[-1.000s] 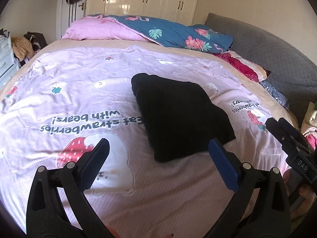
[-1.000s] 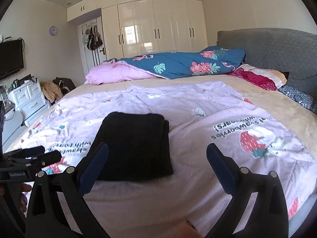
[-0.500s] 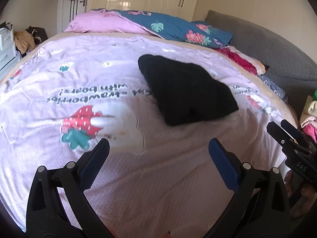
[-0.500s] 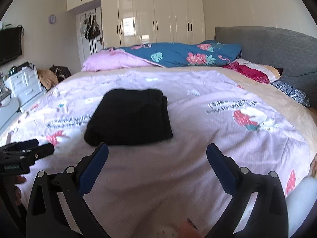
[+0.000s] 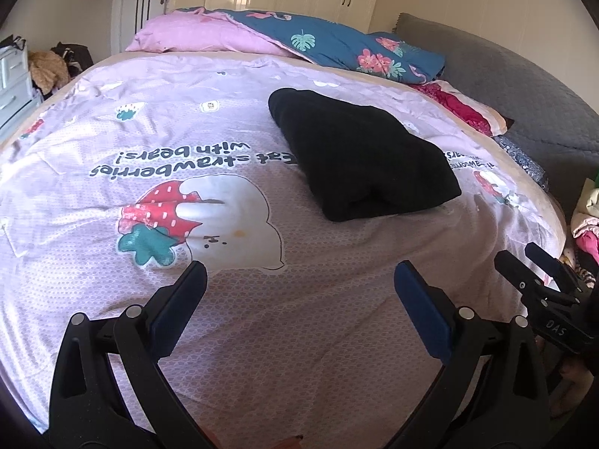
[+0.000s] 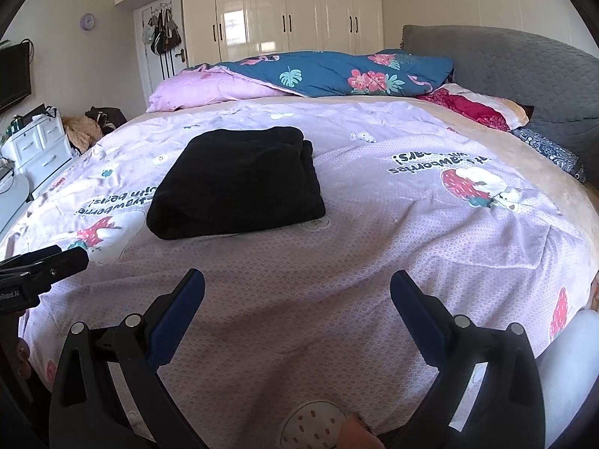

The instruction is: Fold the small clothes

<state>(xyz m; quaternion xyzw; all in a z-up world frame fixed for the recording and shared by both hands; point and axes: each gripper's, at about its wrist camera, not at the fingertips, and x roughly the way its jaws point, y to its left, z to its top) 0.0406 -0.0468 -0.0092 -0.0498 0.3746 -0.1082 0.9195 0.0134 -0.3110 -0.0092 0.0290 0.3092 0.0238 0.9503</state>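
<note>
A black garment (image 5: 359, 153) lies folded into a thick rectangle on the pink strawberry-print bed cover (image 5: 112, 142). It also shows in the right wrist view (image 6: 239, 183). My left gripper (image 5: 299, 280) is open and empty, held over the cover short of the garment. My right gripper (image 6: 297, 288) is open and empty, also short of the garment. The right gripper shows at the right edge of the left wrist view (image 5: 539, 273); the left gripper shows at the left edge of the right wrist view (image 6: 41, 265).
A blue floral duvet (image 6: 337, 73) and a pink one (image 6: 209, 89) are piled at the far side of the bed. A grey headboard (image 6: 524, 75) is on the right. White drawers (image 6: 37, 146) stand left. Clothes (image 5: 587, 217) lie beside the bed.
Both grippers have pulled back from the folded black garment toward the near edge of the bed. Both stay open and empty. The garment has not moved.
</note>
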